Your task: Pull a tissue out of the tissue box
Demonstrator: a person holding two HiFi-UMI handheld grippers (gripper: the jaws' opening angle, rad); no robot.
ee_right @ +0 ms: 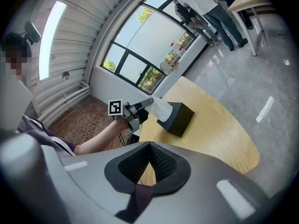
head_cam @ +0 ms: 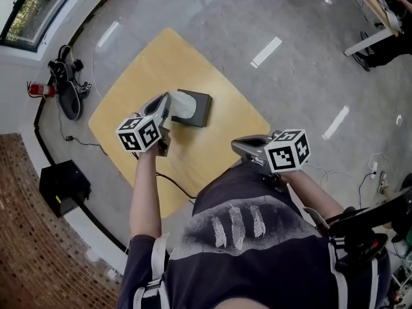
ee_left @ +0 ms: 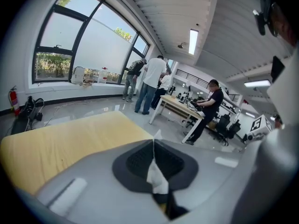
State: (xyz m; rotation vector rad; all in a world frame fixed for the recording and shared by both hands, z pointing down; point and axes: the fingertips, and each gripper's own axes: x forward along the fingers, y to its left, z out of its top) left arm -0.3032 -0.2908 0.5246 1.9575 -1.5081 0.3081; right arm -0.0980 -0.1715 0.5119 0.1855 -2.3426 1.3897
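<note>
Your right gripper (head_cam: 239, 147), by your waist: jaws pressed together, empty. Your left gripper (head_cam: 165, 103) pinches tissue (head_cam: 183, 105); white sheet stretches up from dark box (head_cam: 201, 111), box mid-table (head_cam: 187, 56) ahead.

**A bright, open workroom under a ribbed ceiling**

A polished grey floor (head_cam: 309, 76) reflects the long ceiling lights (ee_left: 192, 41) as pale streaks. A yellow wooden table (head_cam: 161, 63) with rounded corners stands on it. A large dark-framed window (ee_left: 88, 45) is set in the white wall (head_cam: 14, 111), with greenery and sky outside. Below it sit a red fire extinguisher (head_cam: 40, 90) and a heap of dark gear (head_cam: 67, 92). A brick-patterned surface (head_cam: 32, 250) runs along one side, with a black box (head_cam: 63, 185) beside it. Farther off are white desks (ee_left: 180, 107) and dark office chairs (ee_left: 229, 125).
</note>
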